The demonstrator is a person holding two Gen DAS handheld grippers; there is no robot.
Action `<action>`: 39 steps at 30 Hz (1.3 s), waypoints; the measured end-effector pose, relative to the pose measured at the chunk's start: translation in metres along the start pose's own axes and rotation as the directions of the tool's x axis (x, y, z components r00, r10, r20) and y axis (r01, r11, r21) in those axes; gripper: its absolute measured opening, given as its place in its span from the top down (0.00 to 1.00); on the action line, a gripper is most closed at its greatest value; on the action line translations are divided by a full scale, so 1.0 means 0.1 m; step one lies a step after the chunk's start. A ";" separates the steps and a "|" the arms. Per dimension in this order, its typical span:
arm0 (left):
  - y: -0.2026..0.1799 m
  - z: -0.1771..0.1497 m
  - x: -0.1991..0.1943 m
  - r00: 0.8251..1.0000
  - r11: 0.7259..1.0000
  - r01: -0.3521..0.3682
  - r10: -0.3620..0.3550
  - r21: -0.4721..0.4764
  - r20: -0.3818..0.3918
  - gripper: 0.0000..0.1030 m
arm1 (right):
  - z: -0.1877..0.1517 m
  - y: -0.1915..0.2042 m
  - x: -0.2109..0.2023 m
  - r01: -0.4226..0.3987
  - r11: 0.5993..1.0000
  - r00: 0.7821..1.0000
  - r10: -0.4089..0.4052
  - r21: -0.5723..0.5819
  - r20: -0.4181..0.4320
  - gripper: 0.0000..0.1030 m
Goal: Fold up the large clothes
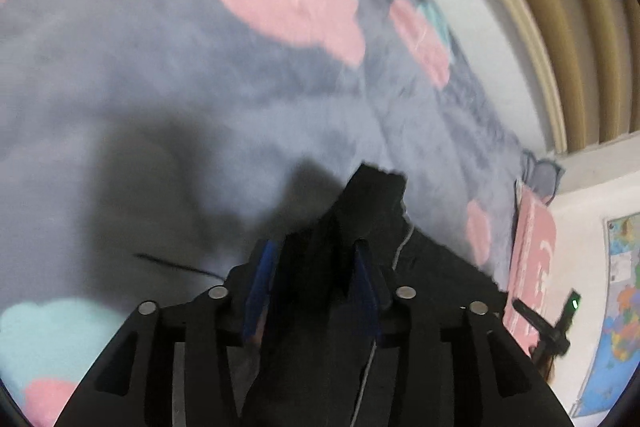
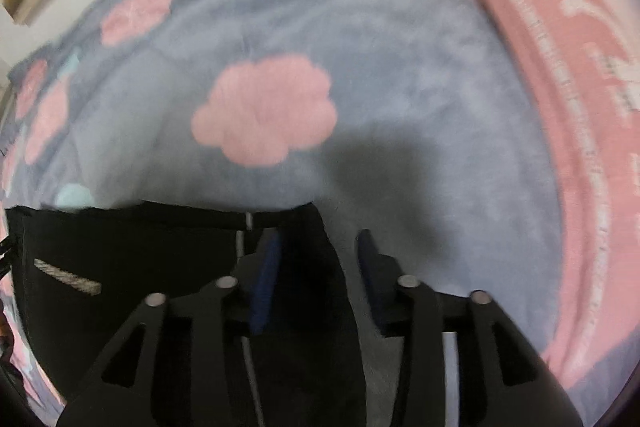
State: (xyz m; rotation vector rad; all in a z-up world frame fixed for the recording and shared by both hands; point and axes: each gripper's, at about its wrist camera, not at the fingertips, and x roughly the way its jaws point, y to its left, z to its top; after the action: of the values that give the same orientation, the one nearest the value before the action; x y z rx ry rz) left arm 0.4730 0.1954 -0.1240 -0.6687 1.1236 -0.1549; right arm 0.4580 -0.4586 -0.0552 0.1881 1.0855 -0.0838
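Note:
A large black garment (image 1: 372,211) with a pale drawstring is lifted over a grey bed blanket with pink clouds (image 1: 288,3). My left gripper (image 1: 316,247) is shut on a bunched corner of the garment, which sticks up past the blue pads. In the right wrist view the garment (image 2: 132,267) hangs as a flat black sheet to the left, with a short pale stripe on it. My right gripper (image 2: 318,239) holds the garment's right edge between its fingers, above the blanket (image 2: 360,67). The jaws stand fairly wide with cloth between them.
A pink towel or pillow (image 2: 560,107) lies along the bed's right side and also shows in the left wrist view (image 1: 532,259). A beige curtain (image 1: 560,7) and white wall stand behind the bed. A map poster (image 1: 620,307) hangs at the right.

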 end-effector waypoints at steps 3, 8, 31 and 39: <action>-0.12 -0.09 -0.36 0.998 0.999 -0.021 0.018 0.047 0.062 0.58 | -0.18 0.13 -0.45 -0.057 0.998 0.996 0.058 -0.016 0.066 0.48; -0.76 -0.54 -0.68 0.996 0.970 -0.022 0.001 0.242 0.088 0.58 | -0.58 0.65 -0.65 -0.180 0.981 0.983 0.181 -0.077 0.007 0.38; -1.45 -1.79 0.88 0.969 0.921 -0.071 0.155 0.382 -0.193 0.58 | -1.25 1.55 0.43 -0.102 0.971 0.989 0.076 -0.216 -0.123 0.36; -1.79 -1.45 0.46 0.989 0.928 0.043 0.012 0.369 -0.147 0.55 | -0.74 1.49 0.04 -0.142 0.977 0.990 0.143 -0.159 -0.006 0.36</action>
State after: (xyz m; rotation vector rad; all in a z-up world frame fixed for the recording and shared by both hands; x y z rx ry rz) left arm 0.4046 -0.0277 -0.0964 -0.3299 1.1892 -0.4261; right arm 0.4197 -0.2984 -0.0759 0.1212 1.0651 0.1309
